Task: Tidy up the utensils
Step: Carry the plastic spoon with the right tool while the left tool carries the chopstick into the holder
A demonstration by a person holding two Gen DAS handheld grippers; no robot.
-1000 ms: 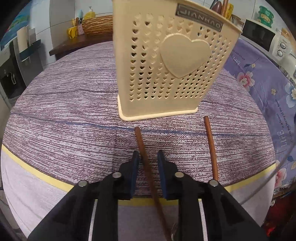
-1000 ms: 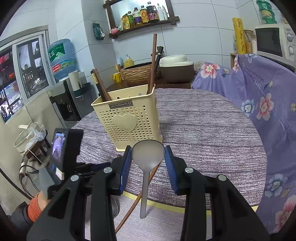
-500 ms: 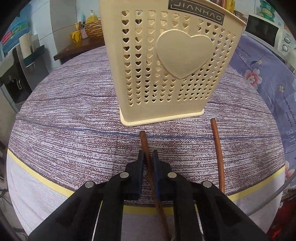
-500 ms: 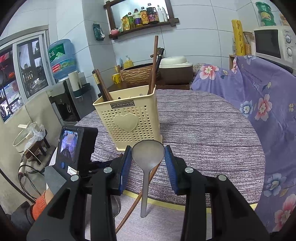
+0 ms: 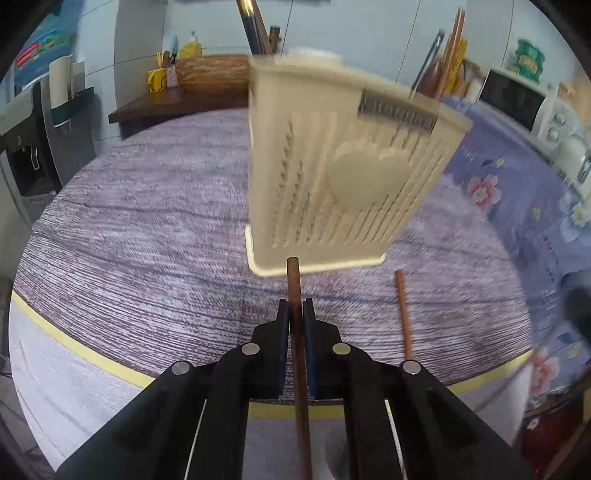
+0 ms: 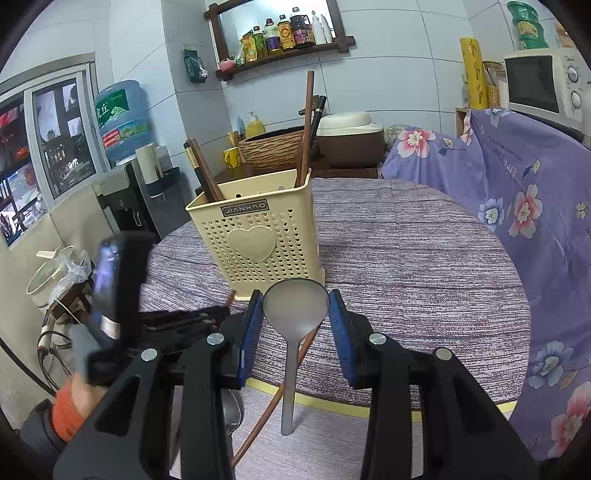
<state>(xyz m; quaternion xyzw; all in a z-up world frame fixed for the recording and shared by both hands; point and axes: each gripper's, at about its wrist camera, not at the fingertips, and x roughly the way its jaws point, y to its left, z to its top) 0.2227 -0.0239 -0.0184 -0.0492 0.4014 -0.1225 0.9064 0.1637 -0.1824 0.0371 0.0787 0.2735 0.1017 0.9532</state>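
- Already clamped narrow in left gripper [image 5: 294, 325]: brown chopstick [image 5: 294, 291], long axis along the fingers, tip pointing at holder [image 5: 332, 177] base.
- Lay right of it, on table [image 5: 147, 229], near holder: second chopstick [image 5: 402, 314].
- Held wide apart around grey spoon [image 6: 295, 306], not touching: right gripper [image 6: 295, 325].

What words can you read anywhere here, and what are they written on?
"JIANHAO": plate on the holder, right wrist view; blurred in the left wrist view.
Water jug: label characters too small to read.
Shelf bottles: labels too small.
Yellow roll: writing unreadable.
Purple cloth: faint print, unreadable.
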